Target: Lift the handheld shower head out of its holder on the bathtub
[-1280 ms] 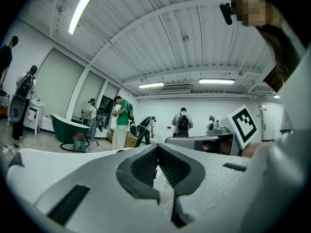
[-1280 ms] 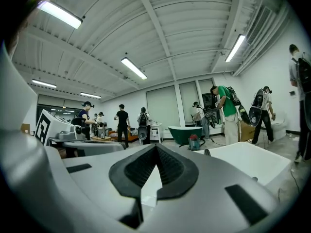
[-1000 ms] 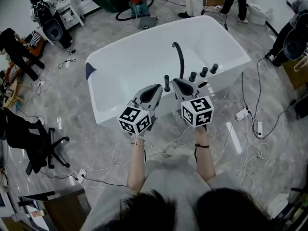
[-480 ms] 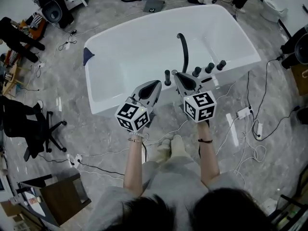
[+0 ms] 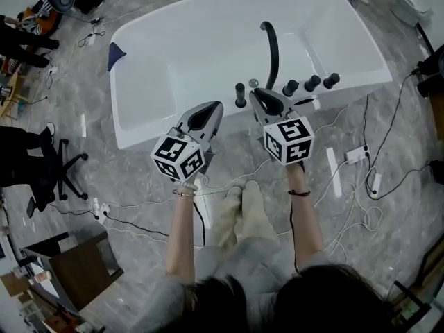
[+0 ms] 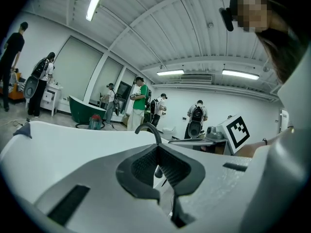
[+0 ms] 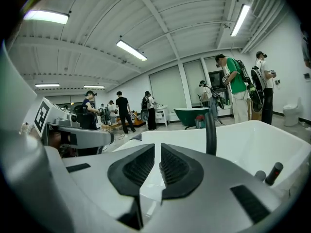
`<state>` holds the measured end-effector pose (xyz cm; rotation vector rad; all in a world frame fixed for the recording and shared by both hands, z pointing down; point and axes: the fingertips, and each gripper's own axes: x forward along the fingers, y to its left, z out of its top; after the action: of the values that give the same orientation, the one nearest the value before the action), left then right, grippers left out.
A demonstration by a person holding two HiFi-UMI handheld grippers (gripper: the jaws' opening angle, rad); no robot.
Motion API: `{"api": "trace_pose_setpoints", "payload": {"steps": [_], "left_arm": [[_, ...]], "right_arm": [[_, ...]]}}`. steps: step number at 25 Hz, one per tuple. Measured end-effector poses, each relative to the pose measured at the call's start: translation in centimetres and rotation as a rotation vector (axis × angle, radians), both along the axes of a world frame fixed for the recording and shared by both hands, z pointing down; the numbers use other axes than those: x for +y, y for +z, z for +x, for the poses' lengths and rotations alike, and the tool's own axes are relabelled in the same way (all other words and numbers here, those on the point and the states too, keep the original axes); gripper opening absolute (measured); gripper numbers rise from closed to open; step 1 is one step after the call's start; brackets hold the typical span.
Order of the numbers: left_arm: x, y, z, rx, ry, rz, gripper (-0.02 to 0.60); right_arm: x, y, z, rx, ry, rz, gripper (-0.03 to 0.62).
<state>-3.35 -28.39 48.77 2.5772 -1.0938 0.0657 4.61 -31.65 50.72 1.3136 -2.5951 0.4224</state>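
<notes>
Two ribbed-pad tongs hang at the rim of the glossy white bathtub (image 5: 194, 54): left tongs (image 5: 216, 107) pressed together, right tongs (image 5: 254, 93) just parting, empty. One slim black shower head (image 5: 241, 96) stands upright on that rim.

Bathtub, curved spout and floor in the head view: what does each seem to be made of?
Bathtub: smooth glossy white, probably acrylic or enamel; its walls carry a soft, even sheen.
Spout: matte black, likely coated metal; a thin rigid curve with no glare.
Floor: grey with pale veins and faint reflections, like polished stone or marble-look tile; which one cannot be told.
</notes>
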Motion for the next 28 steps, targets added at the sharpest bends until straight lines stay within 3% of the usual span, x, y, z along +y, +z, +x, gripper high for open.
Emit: {"api": "trace_pose_setpoints", "payload": {"steps": [17, 28], "left_arm": [[-1.8, 8.7, 0.8, -0.006, -0.024, -0.067, 0.006], [-3.0, 12.0, -0.5, -0.022, -0.029, -0.102, 0.006]], "right_arm": [[-2.6, 9.7, -1.4, 0.015, -0.092, -0.075, 0.153], [-4.7, 14.1, -3.1, 0.037, -0.112, -0.115, 0.187]]}}
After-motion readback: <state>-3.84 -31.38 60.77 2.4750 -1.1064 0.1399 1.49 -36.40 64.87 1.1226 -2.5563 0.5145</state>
